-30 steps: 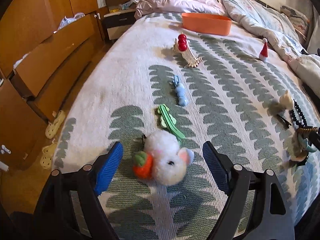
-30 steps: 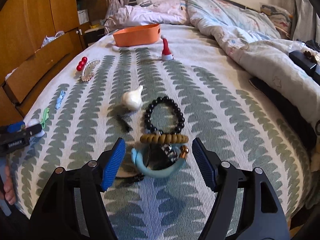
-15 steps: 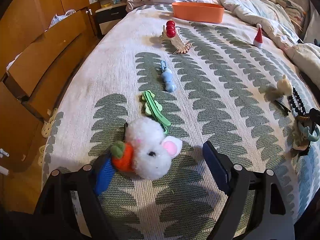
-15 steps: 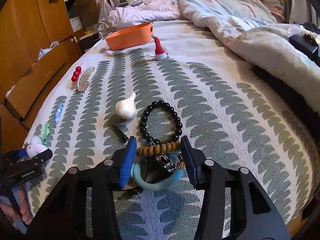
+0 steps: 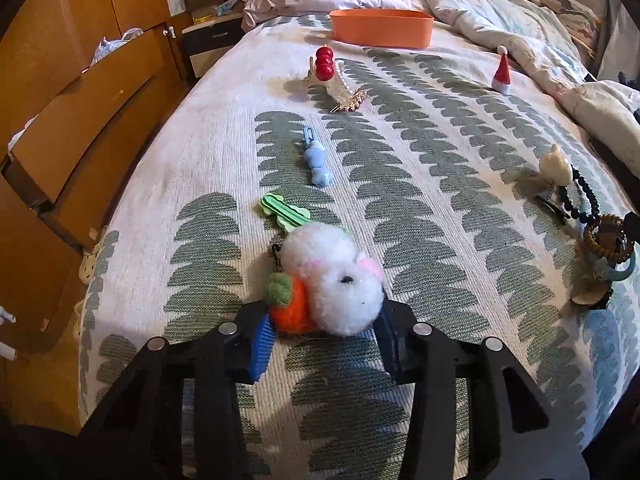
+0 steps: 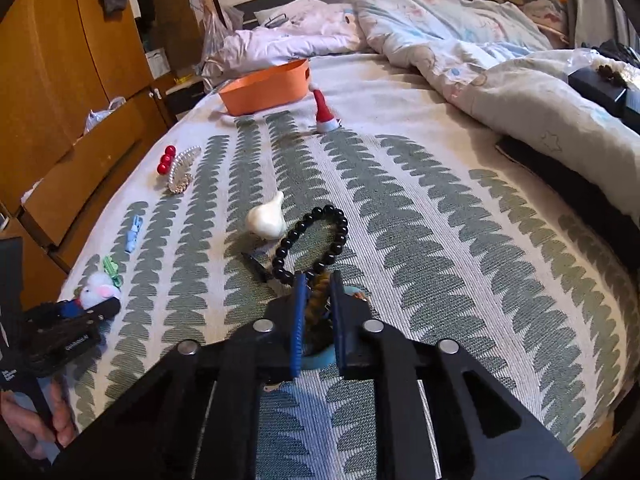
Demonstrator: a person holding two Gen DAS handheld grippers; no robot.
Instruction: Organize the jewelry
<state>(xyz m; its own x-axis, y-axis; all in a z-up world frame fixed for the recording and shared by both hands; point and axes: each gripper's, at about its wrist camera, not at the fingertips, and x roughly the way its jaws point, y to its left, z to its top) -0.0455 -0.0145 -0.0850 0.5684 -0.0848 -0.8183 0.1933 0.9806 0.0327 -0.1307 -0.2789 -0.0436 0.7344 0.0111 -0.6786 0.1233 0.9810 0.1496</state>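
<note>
My left gripper (image 5: 322,338) is shut on a white fluffy bunny clip with an orange carrot (image 5: 332,284), low over the bedspread. My right gripper (image 6: 318,312) is shut on a bundle of a brown beaded bracelet (image 6: 316,294) and a light blue ring (image 6: 318,360). A black bead bracelet (image 6: 316,236) and a white garlic-shaped clip (image 6: 267,220) lie just beyond it. An orange basket (image 5: 382,28) stands at the far end of the bed. Green (image 5: 284,214) and blue (image 5: 316,158) clips lie ahead of the left gripper.
A pearl clip with red beads (image 5: 334,76) and a small Santa hat clip (image 5: 502,72) lie farther up the bed. Wooden drawers (image 5: 72,120) stand along the left edge. A crumpled duvet (image 6: 500,72) covers the right side and the head of the bed.
Both grippers have closed: the left on the bunny clip, the right on the bracelet bundle. Both have moved forward over their items.
</note>
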